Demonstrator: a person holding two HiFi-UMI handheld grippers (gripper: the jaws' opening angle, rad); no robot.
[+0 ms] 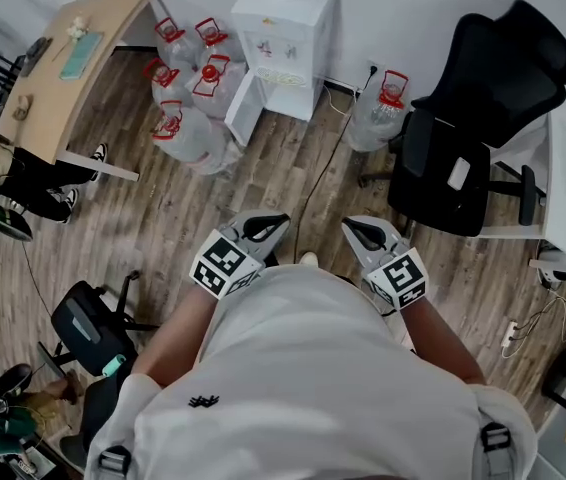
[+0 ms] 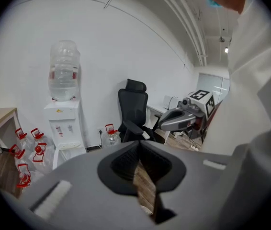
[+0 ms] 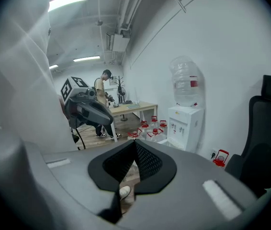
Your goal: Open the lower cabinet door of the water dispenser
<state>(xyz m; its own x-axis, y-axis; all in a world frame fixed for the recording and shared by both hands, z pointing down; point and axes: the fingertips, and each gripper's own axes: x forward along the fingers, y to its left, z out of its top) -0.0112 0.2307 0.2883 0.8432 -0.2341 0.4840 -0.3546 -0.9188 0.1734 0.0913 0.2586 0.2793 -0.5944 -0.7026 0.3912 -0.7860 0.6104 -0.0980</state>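
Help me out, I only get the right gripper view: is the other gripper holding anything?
Observer: No. The left gripper view shows the left gripper with its jaws together and nothing between them.
Operator: How close are we to the water machine?
Observer: Not close. In the head view, a wide stretch of wooden floor lies between the right gripper and the water dispenser.
Operator: Is its bottom door shut?
Observer: From above, the lower cabinet door appears already swung out, toward the water bottles standing on the floor.
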